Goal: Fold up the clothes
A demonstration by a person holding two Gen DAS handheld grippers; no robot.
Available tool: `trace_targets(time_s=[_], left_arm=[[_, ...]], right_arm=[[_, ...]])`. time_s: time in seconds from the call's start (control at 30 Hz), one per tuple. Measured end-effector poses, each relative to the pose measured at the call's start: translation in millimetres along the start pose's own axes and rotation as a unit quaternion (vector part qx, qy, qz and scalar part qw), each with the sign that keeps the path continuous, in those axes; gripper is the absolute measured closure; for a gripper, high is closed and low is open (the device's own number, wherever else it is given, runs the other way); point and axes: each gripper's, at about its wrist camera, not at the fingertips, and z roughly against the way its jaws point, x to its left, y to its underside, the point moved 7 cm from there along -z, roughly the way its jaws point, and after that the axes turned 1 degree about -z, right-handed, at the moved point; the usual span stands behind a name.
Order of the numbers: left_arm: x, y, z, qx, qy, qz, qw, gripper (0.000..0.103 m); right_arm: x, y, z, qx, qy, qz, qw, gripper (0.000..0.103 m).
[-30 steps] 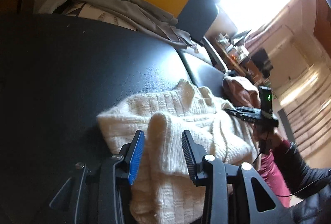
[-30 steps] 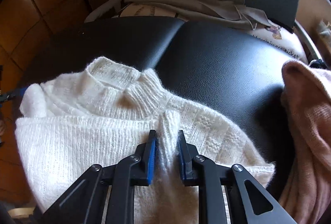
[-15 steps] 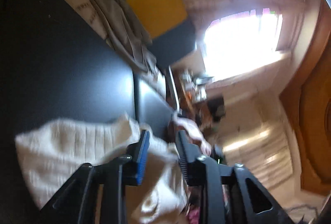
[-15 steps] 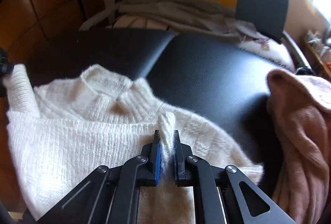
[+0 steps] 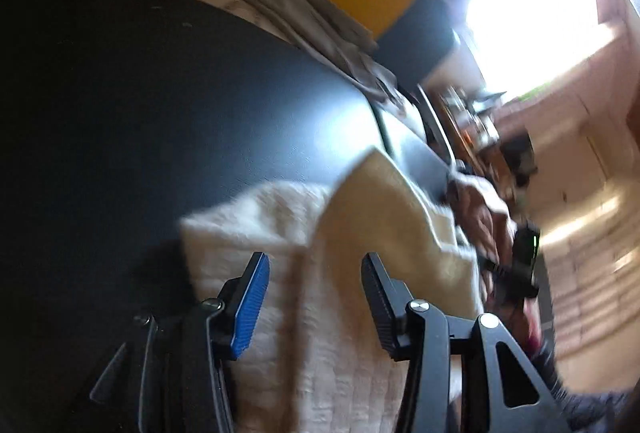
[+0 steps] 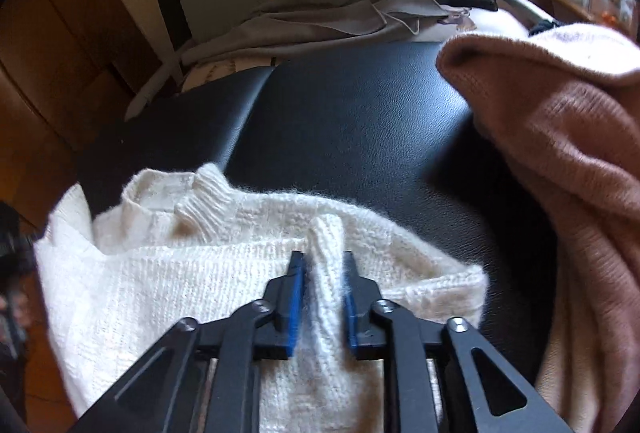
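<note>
We have the white sweater [image 6: 192, 285] lying on the black seat [image 6: 360, 121], collar away from us. Right gripper [image 6: 322, 297] is opening, a raised ridge of knit between its jaws, pads off it. Left gripper [image 5: 316, 301] is opening too, over the sweater, released. We should lift clear straight up, so the fold stays. Pink garment [image 6: 568, 161] lies just beside.

Daylight blows out a bright window [image 5: 532, 17] at two o'clock; the left wrist view is motion-blurred, the right sharper, both bending and darkening at the edges.
</note>
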Motion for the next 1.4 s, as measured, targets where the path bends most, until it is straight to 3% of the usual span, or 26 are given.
trace_targets(time_s=[0.07, 0.17, 0.23, 0.27, 0.3, 0.33, 0.37, 0.4, 0.47, 0.53, 0.67, 0.7, 0.73, 0.87, 0.93, 1.13, 1.2, 1.3, 1.4], left_arm=[[-12.4, 5.1, -9.6, 0.015, -0.001, -0.031, 0.9994, 0.054], [-23.2, 12.2, -32.4, 0.041, -0.051, -0.078, 0.9948, 0.058], [-19.9, 14.3, -36.1, 0.046, -0.075, -0.078, 0.9931, 0.078], [-21.2, 13.5, -29.3, 0.034, -0.066, -0.064, 0.9952, 0.087], [-22.4, 12.8, -22.1, 0.021, -0.056, -0.050, 0.9969, 0.096], [-22.6, 13.6, -11.1, 0.000, -0.045, -0.035, 0.9984, 0.096], [-23.9, 14.1, 3.9, -0.023, -0.028, -0.020, 0.9991, 0.096], [-24.7, 14.8, 19.1, -0.046, -0.012, -0.006, 0.9988, 0.096], [-22.6, 19.9, 44.1, -0.080, -0.012, 0.003, 0.9968, 0.099], [-12.8, 24.5, 61.0, -0.095, -0.036, 0.012, 0.9948, 0.100], [10.3, 39.7, 60.8, -0.078, -0.065, 0.028, 0.9945, 0.103], [12.5, 40.6, 59.5, -0.078, -0.084, 0.019, 0.9933, 0.096], [9.6, 35.0, 57.1, -0.082, -0.093, 0.009, 0.9923, 0.083], [-4.9, 4.2, 42.7, -0.072, -0.080, -0.033, 0.9937, 0.056], [-10.4, -6.8, 21.0, -0.042, -0.068, -0.048, 0.9957, 0.052], [-12.9, -10.8, -32.1, 0.035, -0.064, -0.079, 0.9942, 0.050], [-14.2, -8.4, -32.4, 0.039, -0.067, -0.088, 0.9931, 0.055], [-7.3, -10.5, -19.1, 0.016, -0.087, -0.072, 0.9934, 0.099], [-2.6, -10.5, -6.0, -0.008, -0.090, -0.052, 0.9945, 0.099]], right_arm=[[2.5, 1.9, -2.1, 0.003, -0.028, -0.013, 1.000, 0.046], [8.8, 4.9, -2.9, 0.007, -0.037, -0.008, 0.999, 0.036], [12.6, 6.3, -2.4, 0.009, -0.031, 0.001, 0.999, 0.034], [13.4, 6.1, -1.0, 0.009, -0.018, 0.010, 1.000, 0.036], [14.1, 5.8, 0.4, 0.008, -0.005, 0.020, 1.000, 0.045], [14.8, 5.4, 1.9, 0.008, 0.009, 0.029, 1.000, 0.057], [15.6, 4.4, 5.6, 0.003, 0.023, 0.039, 0.999, 0.082], [16.1, 2.3, 12.4, -0.007, 0.034, 0.046, 0.998, 0.093], [17.1, -2.3, 26.6, -0.028, 0.043, 0.051, 0.997, 0.093], [18.2, -7.2, 35.3, -0.043, 0.047, 0.059, 0.996, 0.093], [10.2, -10.7, 29.8, -0.046, 0.066, 0.052, 0.995, 0.093], [6.0, -10.4, 27.8, -0.043, 0.064, 0.040, 0.996, 0.093], [2.4, -8.6, 24.3, -0.037, 0.060, 0.030, 0.997, 0.093], [-5.0, 2.7, 14.2, -0.021, 0.049, 0.012, 0.999, 0.090], [-5.9, 3.4, 13.6, -0.021, 0.043, 0.006, 0.999, 0.090], [-8.1, 2.6, 8.9, -0.014, 0.037, 0.001, 0.999, 0.085], [-8.4, 2.7, 7.0, -0.013, 0.037, -0.001, 0.999, 0.080], [-6.6, 2.1, 4.6, -0.013, 0.040, 0.002, 0.999, 0.078], [-3.0, 1.5, 3.8, -0.015, 0.050, 0.012, 0.999, 0.078]])
